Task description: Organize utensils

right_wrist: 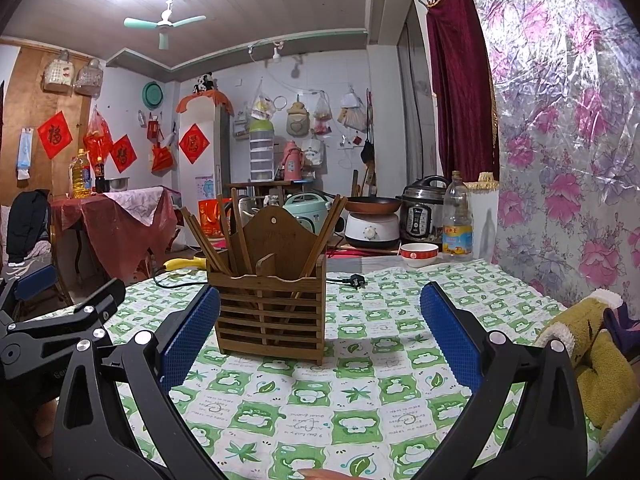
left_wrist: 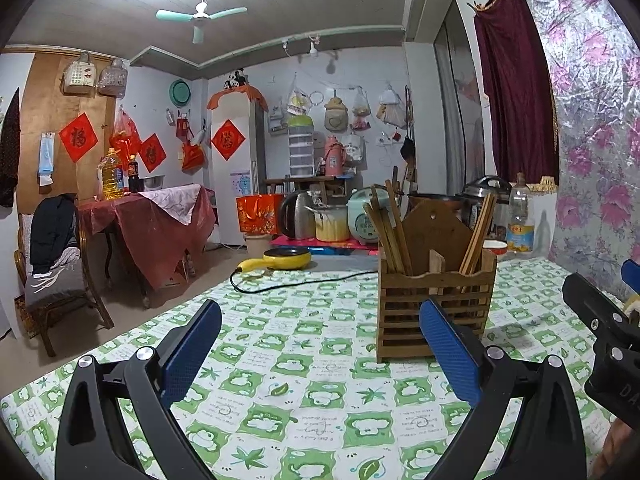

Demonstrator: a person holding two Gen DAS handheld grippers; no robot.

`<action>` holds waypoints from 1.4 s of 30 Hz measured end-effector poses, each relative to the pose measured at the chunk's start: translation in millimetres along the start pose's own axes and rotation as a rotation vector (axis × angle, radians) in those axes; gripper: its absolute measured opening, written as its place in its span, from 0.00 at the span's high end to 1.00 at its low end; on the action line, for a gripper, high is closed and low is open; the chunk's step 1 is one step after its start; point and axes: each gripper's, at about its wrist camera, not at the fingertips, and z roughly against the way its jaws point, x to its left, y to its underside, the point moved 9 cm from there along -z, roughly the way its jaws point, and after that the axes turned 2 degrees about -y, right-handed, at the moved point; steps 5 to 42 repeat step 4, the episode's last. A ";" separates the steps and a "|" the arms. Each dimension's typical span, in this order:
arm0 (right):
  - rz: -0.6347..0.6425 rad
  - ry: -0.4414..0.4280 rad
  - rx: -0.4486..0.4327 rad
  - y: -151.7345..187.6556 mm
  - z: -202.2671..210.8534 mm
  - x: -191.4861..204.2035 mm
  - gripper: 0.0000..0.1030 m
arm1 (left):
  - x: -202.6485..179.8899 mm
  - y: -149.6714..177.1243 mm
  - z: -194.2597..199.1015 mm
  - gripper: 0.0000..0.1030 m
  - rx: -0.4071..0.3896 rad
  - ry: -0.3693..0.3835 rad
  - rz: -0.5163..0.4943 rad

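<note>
A slatted wooden utensil holder [left_wrist: 434, 312] [right_wrist: 270, 312] stands upright on the green-and-white checked tablecloth [left_wrist: 304, 392] [right_wrist: 360, 392]. Several brown chopsticks [left_wrist: 386, 232] [right_wrist: 208, 236] lean out of its left and right compartments. My left gripper [left_wrist: 320, 348] is open and empty, a little in front and to the left of the holder. My right gripper [right_wrist: 320, 340] is also open and empty, with the holder just beyond its left pad. The right gripper's black body [left_wrist: 600, 320] shows at the edge of the left wrist view, and the left gripper's body [right_wrist: 60, 320] at the edge of the right wrist view.
A black power cord [left_wrist: 304, 282] with its plug [right_wrist: 354, 280] lies behind the holder. A yellow electric pan [left_wrist: 286, 259], a red-rimmed bowl [right_wrist: 418, 254], an oil bottle [right_wrist: 457, 220] and cookers [right_wrist: 424, 208] sit at the back. A yellow plush slipper [right_wrist: 588, 344] lies right. Floral wall [right_wrist: 560, 120] on the right.
</note>
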 end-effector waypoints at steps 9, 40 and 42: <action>-0.001 -0.001 0.000 0.0 -0.1 0.0 0.06 | -3.9 -0.5 0.1 0.05 -0.001 0.010 -0.016; -0.001 -0.001 0.000 0.0 -0.1 0.0 0.06 | -3.9 -0.5 0.1 0.05 -0.001 0.010 -0.016; -0.001 -0.001 0.000 0.0 -0.1 0.0 0.06 | -3.9 -0.5 0.1 0.05 -0.001 0.010 -0.016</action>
